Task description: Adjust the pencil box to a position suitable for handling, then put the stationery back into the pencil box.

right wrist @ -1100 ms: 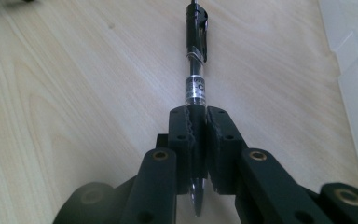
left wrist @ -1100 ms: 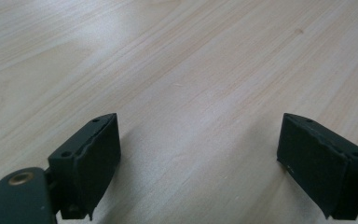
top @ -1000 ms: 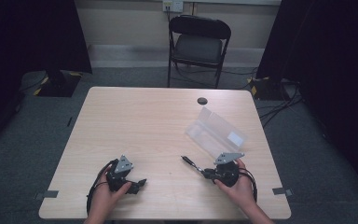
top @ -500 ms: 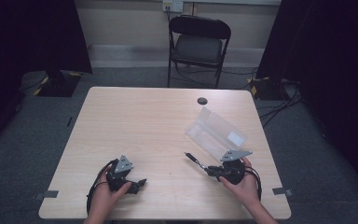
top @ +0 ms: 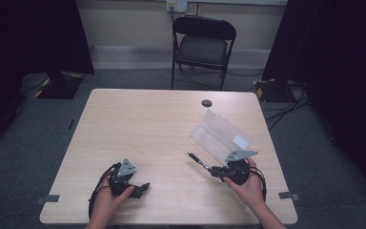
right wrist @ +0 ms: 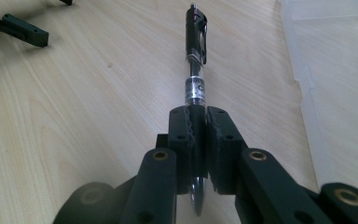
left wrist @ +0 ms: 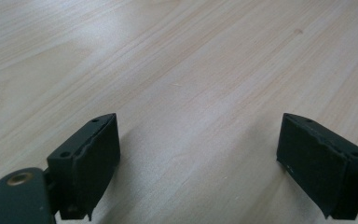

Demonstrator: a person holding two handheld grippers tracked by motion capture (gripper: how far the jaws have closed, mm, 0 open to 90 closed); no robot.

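A black pen (right wrist: 196, 51) with a clip and a silver band sticks out forward from my right gripper (right wrist: 200, 122), whose jaws are shut on its lower barrel. In the high view the right gripper (top: 215, 171) sits at the table's front right, and the pen (top: 198, 161) points left and away, just above the wood. A clear plastic case (top: 220, 137) lies open right beside it, to the far right. My left gripper (top: 143, 187) rests at the front left, jaws wide open over bare wood (left wrist: 200, 116), holding nothing.
The light wooden table (top: 138, 124) has a small black round cap (top: 206, 103) near its far edge. A black folding chair (top: 201, 45) stands behind the table. Dark curtains and floor cables flank the sides.
My right gripper with the pen has shifted slightly right and toward the front edge. The left gripper has stayed put.
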